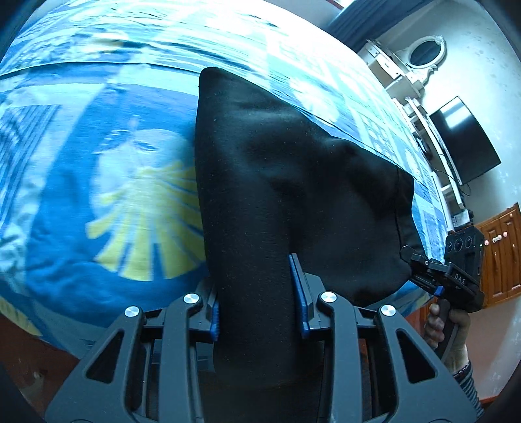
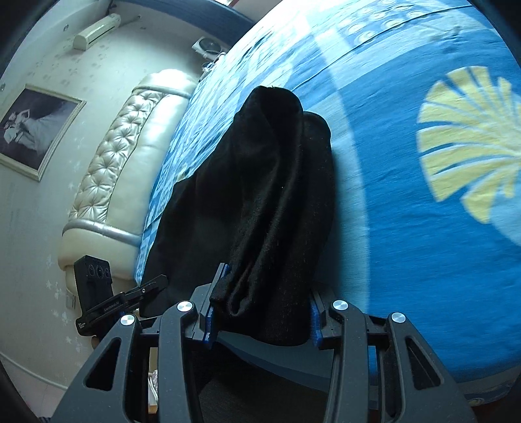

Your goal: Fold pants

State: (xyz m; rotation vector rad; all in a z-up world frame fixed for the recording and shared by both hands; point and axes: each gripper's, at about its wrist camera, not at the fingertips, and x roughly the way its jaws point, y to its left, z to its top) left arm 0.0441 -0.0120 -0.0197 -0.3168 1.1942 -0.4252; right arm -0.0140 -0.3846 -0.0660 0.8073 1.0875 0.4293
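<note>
The black pants (image 1: 293, 182) hang lifted over a bed with a blue patterned cover (image 1: 81, 195). In the left wrist view my left gripper (image 1: 259, 302) is shut on a thick bunch of the black fabric, its blue pads pressed against both sides. At that view's right edge my right gripper (image 1: 423, 270) bites the other end of the cloth, held by a hand. The right wrist view has my right gripper (image 2: 263, 322) shut on a bundled fold of the pants (image 2: 273, 201), which stretch away toward the bed. My left gripper (image 2: 153, 286) holds the cloth's far edge at the lower left.
A cream tufted headboard (image 2: 130, 156), a framed picture (image 2: 35, 130) and an air conditioner (image 2: 97, 31) line the wall. A dark television (image 1: 462, 143), white shelves (image 1: 407, 78) and a wooden cabinet (image 1: 501, 253) stand past the bed. Red floor (image 1: 26, 351) shows below the bed edge (image 2: 456, 374).
</note>
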